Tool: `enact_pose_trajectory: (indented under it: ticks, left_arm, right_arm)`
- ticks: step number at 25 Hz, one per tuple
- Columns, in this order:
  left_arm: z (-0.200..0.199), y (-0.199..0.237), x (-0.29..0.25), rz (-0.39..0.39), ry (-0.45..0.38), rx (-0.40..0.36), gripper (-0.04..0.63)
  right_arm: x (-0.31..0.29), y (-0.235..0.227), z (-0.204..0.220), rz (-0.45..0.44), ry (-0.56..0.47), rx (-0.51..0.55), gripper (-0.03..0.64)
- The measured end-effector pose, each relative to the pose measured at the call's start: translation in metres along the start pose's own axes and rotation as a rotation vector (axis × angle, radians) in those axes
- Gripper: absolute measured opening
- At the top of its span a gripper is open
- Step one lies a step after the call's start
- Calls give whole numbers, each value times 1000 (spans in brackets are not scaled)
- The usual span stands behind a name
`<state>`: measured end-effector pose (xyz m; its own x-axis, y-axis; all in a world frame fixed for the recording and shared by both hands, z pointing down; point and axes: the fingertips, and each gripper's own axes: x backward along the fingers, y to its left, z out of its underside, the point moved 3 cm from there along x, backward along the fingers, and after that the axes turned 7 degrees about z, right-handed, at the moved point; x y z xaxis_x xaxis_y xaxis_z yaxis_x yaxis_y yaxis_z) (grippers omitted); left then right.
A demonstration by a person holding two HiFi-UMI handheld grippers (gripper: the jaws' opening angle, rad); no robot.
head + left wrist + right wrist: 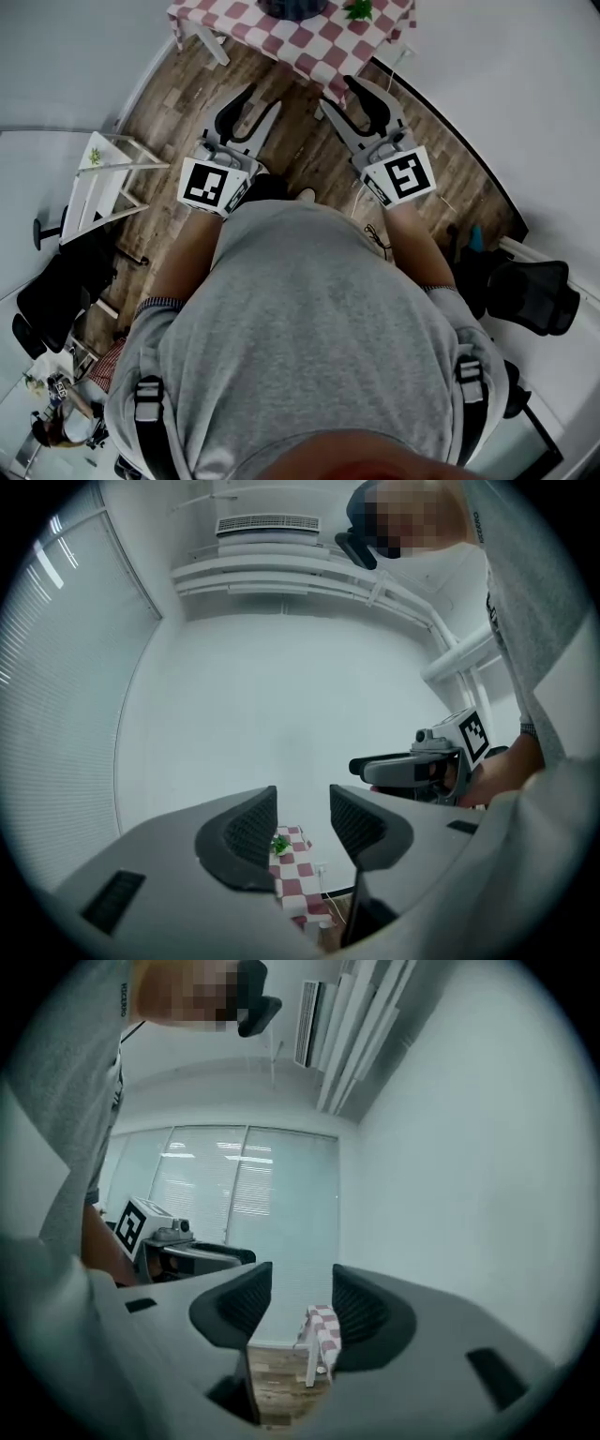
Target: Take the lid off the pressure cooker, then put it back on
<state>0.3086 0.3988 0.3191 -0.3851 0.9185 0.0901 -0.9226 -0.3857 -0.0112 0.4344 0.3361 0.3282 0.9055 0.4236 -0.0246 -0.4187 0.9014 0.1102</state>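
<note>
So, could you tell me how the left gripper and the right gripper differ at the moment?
The left gripper carries a different black marker pattern from the right gripper. The left gripper's own view faces a plain wall, while the right gripper's faces window blinds. What they share: both have their jaws apart, hold nothing and point toward the checkered table.

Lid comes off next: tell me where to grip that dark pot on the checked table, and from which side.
Only the near edge of the dark pot shows, at the head view's top; its lid handle is cut off, so the part cannot be named. Likely approach from the near side, clear of the plant on its right.
</note>
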Motion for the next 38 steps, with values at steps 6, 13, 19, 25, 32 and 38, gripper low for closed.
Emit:
enact_pose_trajectory:
  ticks: [6, 13, 19, 25, 32, 38]
  left_arm:
    - [-4, 1, 0, -6, -2, 1, 280]
    - [-8, 7, 3, -23, 7, 10, 313]
    - [-5, 32, 6, -37, 14, 12, 313]
    - [0, 82, 2, -32, 21, 13, 313]
    - [-1, 154, -3, 24, 21, 18, 311]
    - [-4, 210, 0, 71, 17, 29, 311]
  right_arm:
    - [-3, 5, -4, -47, -8, 6, 293]
    - [-11, 9, -6, -77, -12, 5, 327]
    - [-38, 13, -16, -69, -50, -28, 333]
    - [-80, 8, 2, -62, 33, 3, 333]
    - [-148, 8, -2, -13, 61, -1, 333]
    - [-198, 17, -8, 37, 78, 1, 333]
